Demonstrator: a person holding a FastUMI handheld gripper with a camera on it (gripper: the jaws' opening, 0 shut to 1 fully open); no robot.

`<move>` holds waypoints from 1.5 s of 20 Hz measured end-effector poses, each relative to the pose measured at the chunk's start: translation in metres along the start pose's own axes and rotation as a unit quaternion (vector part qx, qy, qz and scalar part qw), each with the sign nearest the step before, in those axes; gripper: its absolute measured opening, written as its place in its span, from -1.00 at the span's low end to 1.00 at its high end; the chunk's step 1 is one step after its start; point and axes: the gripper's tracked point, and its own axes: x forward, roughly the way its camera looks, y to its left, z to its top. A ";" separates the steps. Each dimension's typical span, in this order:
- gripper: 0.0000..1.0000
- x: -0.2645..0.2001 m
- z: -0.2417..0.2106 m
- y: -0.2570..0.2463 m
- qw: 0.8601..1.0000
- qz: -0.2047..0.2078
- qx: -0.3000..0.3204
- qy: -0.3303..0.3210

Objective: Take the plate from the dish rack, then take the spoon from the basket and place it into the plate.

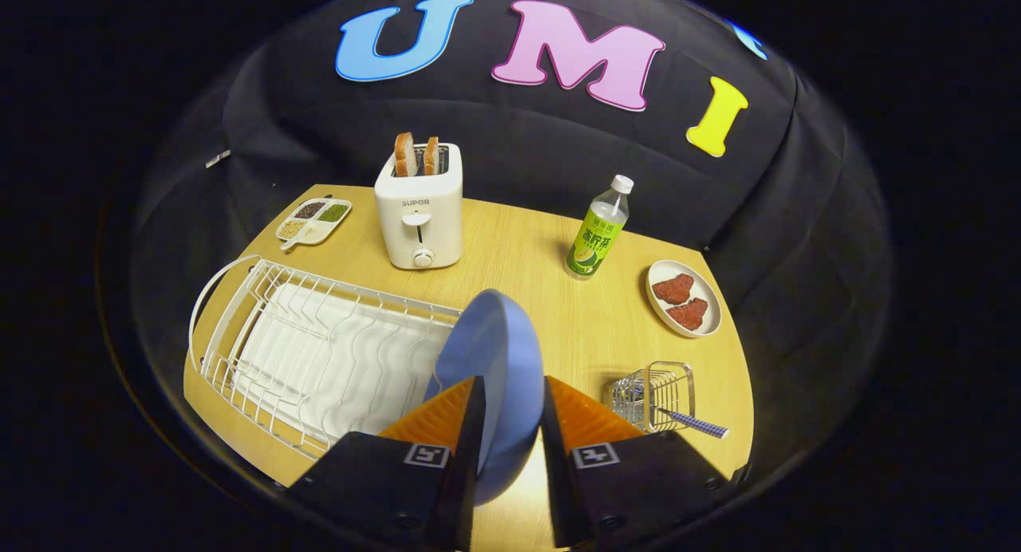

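Note:
A blue plate (493, 360) stands on edge between my two fingers, held above the wooden table (526, 249). My gripper (510, 396) is shut on the plate, one finger on each face. Just left of the plate lies the white wire dish rack (311, 345), with no dishes in its slots. To the right of my fingers stands a small wire basket (652, 394) with a spoon (692, 422) in it, its patterned handle sticking out toward the table's right edge.
A white toaster (419, 209) with two bread slices stands beyond the rack. A green-labelled bottle (598, 229) stands farther right. A small plate with two red pieces (683, 298) sits near the right edge. A divided tray of seeds (313, 219) lies at the far left.

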 end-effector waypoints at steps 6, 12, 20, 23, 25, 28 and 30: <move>-0.40 0.003 0.006 -0.009 0.999 -0.038 0.034 0.005; -0.54 0.000 0.028 -0.008 0.996 -0.071 0.027 -0.041; -0.57 -0.006 0.039 -0.017 0.993 -0.094 0.031 -0.060; -0.58 -0.008 0.037 -0.020 0.991 -0.117 0.026 -0.056; -0.58 -0.010 0.041 -0.019 0.989 -0.133 0.005 -0.061; -0.58 -0.016 0.049 -0.015 0.984 -0.153 -0.034 -0.081; -0.58 -0.021 0.059 -0.013 0.980 -0.158 -0.057 -0.103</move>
